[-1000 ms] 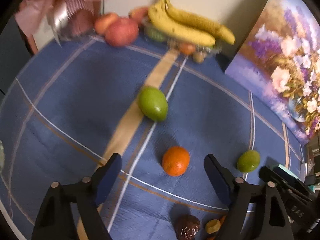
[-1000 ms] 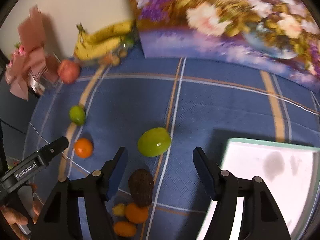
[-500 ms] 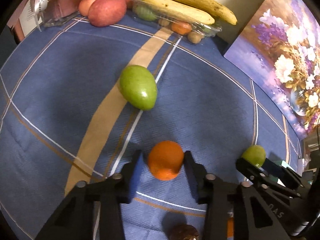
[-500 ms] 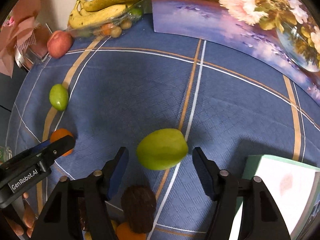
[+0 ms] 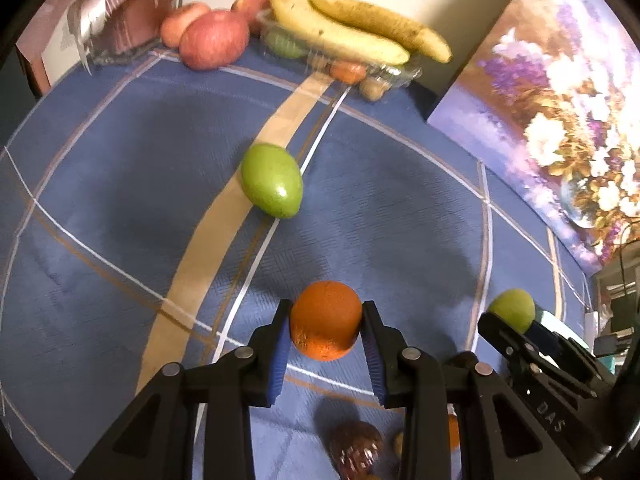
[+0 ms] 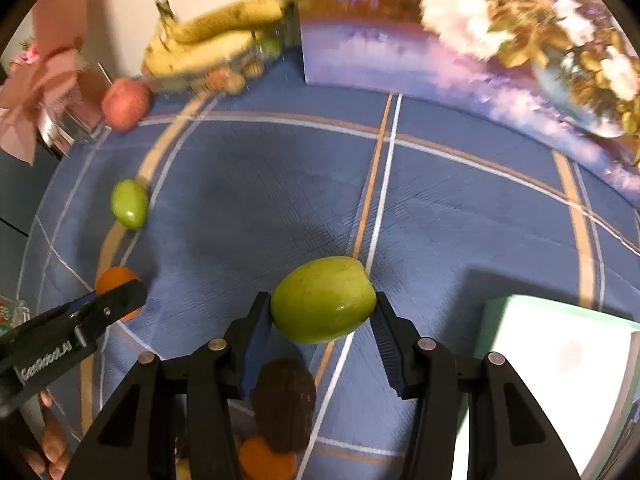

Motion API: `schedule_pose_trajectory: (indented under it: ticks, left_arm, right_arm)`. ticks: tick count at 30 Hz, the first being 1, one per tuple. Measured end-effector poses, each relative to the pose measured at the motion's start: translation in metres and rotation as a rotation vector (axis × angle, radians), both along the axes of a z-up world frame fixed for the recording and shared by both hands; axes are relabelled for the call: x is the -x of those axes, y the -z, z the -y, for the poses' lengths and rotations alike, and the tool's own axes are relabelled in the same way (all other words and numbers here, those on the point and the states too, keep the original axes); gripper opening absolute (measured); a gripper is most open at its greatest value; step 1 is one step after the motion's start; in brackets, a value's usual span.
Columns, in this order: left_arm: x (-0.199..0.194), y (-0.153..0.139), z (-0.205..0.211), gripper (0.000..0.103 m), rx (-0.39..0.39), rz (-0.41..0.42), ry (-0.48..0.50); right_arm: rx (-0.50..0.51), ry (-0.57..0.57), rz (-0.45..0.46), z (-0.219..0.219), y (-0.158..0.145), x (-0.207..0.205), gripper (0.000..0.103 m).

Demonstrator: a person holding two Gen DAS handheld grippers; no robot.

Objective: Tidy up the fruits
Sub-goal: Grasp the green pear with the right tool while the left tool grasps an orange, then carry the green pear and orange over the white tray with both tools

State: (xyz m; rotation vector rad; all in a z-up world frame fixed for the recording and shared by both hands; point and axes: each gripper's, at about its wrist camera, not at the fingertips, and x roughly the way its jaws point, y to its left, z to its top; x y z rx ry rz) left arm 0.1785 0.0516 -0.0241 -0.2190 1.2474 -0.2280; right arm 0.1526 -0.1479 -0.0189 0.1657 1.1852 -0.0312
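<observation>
Left wrist view has the left claw pinching the orange over the desk's near edge, and over on the right wrist view the right claw is clamped on a green fruit, bananas sitting along the far edge.
</observation>
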Motion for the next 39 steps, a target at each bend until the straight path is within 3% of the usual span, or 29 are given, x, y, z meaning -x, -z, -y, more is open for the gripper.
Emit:
schedule_pose_trajectory:
  ticks: [10, 19, 24, 32, 39]
  left_arm:
    - [0.043, -0.052, 0.015, 0.036, 0.026, 0.105, 0.042]
    - [0.071, -0.067, 0.035, 0.036, 0.0, 0.157, 0.089]
    - [0.079, -0.073, 0.055, 0.036, -0.041, 0.183, 0.13]
    - [0.095, -0.075, 0.098, 0.036, -0.122, 0.212, 0.197]
    - [0.112, -0.068, 0.137, 0.036, -0.155, 0.212, 0.237]
  right_arm:
    - [0.102, 0.032, 0.116, -0.004, -0.052, 0.073, 0.051]
    - [0.185, 0.082, 0.186, 0.002, -0.081, 0.14, 0.051]
    - [0.137, 0.113, 0.183, 0.019, -0.078, 0.164, 0.051]
    - [0.027, 0.131, 0.166, 0.051, -0.067, 0.17, 0.051]
    - [0.024, 0.247, 0.137, 0.1, -0.059, 0.178, 0.052]
